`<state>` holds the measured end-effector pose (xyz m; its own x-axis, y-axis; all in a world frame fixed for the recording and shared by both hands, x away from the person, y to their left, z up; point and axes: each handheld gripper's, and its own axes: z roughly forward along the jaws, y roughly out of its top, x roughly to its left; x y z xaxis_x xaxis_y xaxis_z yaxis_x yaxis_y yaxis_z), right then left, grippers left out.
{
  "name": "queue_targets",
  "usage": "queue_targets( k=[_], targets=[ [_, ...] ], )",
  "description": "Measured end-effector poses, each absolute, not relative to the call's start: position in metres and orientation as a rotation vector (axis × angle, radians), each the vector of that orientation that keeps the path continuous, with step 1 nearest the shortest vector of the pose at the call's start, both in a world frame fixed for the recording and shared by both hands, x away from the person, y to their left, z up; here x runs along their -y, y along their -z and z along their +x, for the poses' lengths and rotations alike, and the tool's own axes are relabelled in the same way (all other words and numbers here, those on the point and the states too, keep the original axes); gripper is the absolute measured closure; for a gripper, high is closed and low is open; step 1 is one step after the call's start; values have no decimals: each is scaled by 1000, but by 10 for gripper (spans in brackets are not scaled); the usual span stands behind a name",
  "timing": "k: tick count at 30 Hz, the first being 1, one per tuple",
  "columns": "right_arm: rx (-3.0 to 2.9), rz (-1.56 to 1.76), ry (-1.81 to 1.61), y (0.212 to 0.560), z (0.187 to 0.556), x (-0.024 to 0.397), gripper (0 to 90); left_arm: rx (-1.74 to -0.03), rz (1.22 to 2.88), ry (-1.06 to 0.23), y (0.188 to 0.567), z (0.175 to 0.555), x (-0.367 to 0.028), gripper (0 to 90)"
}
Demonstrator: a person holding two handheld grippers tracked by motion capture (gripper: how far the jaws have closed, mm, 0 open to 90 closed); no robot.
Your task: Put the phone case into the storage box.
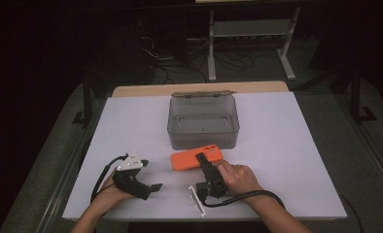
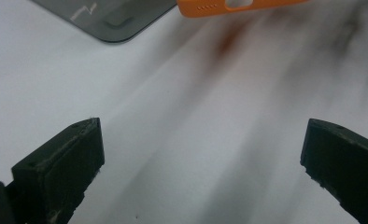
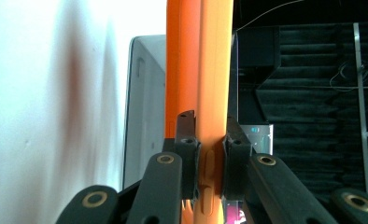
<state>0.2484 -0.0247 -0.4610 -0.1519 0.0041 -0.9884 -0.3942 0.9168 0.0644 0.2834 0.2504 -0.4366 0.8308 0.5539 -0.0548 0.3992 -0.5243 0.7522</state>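
Orange phone case (image 1: 196, 159) is held by the right tool (image 1: 202, 161), jaws clamped on its near long edge; seen edge-on in the right gripper view (image 3: 199, 70), pinched betw. both black pads. Case is found approx. mid-bench, slightly toward the near edge, just in front of the grey translucent box (image 1: 203, 121), which is set w/ lid open toward the far edge. Right hand (image 1: 238, 178) is wrapped round the tool body, cable trailed toward the near right corner. Left tool (image 1: 148, 175) is kept near the near left corner, well apart from the case; jaws are spread wide, nothing betw. them, white bench (image 2: 182, 116) seen through the gap. Case edge (image 2: 238, 5) and box corner (image 2: 107, 18) are glimpsed at the top of the left gripper view.
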Motion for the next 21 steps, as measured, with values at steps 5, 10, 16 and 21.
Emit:
queue_targets(
  k=[5, 10, 16, 21],
  targets=[
    [-1723, -256, -393, 459, 250, 26, 792, -687, 2198, -230, 437, 283, -249, 0],
    [-1748, -222, -423, 457, 252, 28, 792, -675, 2199, -231, 436, 283, -249, 0],
    [-1764, -185, -457, 454, 253, 29, 792, -669, 2192, -235, 435, 282, -249, 0],
    [-1781, -150, -495, 450, 253, 29, 792, -667, 2190, -234, 435, 283, -250, 0]
  ],
)
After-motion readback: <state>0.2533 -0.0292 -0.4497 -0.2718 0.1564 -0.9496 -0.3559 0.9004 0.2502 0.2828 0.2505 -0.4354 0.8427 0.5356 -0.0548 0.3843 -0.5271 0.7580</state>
